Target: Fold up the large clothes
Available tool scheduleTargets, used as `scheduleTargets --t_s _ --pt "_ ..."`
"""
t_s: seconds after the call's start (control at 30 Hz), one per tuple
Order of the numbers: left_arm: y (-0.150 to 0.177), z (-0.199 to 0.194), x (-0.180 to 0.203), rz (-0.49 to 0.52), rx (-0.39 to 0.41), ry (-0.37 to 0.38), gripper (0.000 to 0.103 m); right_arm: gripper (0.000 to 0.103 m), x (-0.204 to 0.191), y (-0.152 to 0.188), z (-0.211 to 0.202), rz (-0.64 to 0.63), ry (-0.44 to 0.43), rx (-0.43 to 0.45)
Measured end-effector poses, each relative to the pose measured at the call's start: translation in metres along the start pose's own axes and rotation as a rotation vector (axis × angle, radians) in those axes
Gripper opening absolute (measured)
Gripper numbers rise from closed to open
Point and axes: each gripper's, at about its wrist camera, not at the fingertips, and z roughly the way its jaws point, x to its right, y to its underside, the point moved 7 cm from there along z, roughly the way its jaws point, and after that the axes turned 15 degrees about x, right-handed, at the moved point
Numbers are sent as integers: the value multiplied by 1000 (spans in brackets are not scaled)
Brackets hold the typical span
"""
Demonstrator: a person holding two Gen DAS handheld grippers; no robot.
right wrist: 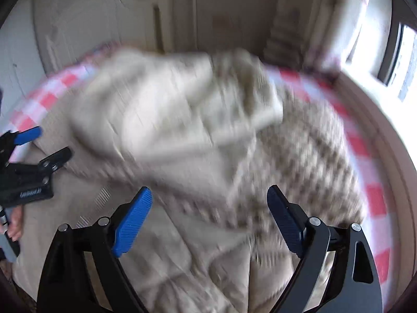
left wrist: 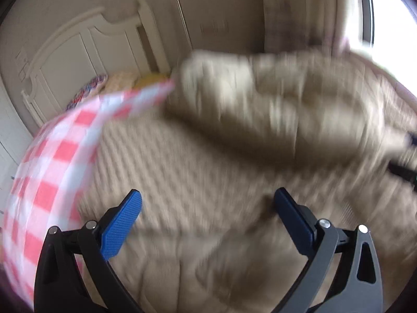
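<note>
A large beige knit garment [left wrist: 234,156] lies spread and bunched on a bed with a red-and-white checked sheet [left wrist: 52,172]. Both views are motion-blurred. My left gripper [left wrist: 207,198] is open and empty, its blue pads just above the garment's near part. My right gripper [right wrist: 209,195] is open and empty above the same garment [right wrist: 182,120], whose upper part is heaped in thick folds. The left gripper also shows at the left edge of the right wrist view [right wrist: 49,143], open over the garment's left side.
A cream headboard [left wrist: 86,49] and pillows [left wrist: 122,83] stand at the far left of the bed. A bright window [left wrist: 385,18] and curtain are at the right. The checked sheet [right wrist: 370,172] and a pale bed frame [right wrist: 398,156] curve along the right.
</note>
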Motion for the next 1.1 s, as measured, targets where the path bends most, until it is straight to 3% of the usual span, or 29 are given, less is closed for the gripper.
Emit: scheduleTargets --t_s 0.13,0.2,0.3,0.4,0.47,0.5,0.57,0.63,0.73,0.9,1.0,1.1 --pt "0 -20 -10 -32 17 -23 101 87 0 1 -24 33 -27 48" --pt "-6 -43 -14 -21 68 -56 101 87 1 -2 -44 37 -40 96" --pt "-2 -70 -11 3 106 -45 101 87 2 3 -69 35 -53 141" --pt "25 -71 -7 48 54 -75 101 87 8 23 -71 28 -40 112" --pt "52 -63 -6 68 23 -83 101 87 20 48 -54 7 24 42" --pt "51 -68 -12 27 49 -57 101 90 22 57 -49 22 20 38" --pt "56 -65 -24 -42 3 -42 101 91 29 57 -55 99 -33 73" --pt "59 -64 -33 -115 -14 -4 101 91 37 59 -59 95 19 49" --pt "63 -65 -41 -151 -20 -20 101 91 34 60 -70 101 33 63" --pt "61 -76 -35 -73 10 -93 101 91 -3 57 -87 -18 -45 116" --pt "68 -94 -29 -25 46 -143 101 92 -18 69 -78 -135 0 81" --pt "75 -104 -24 29 92 -152 101 98 -13 78 -73 -68 -30 81"
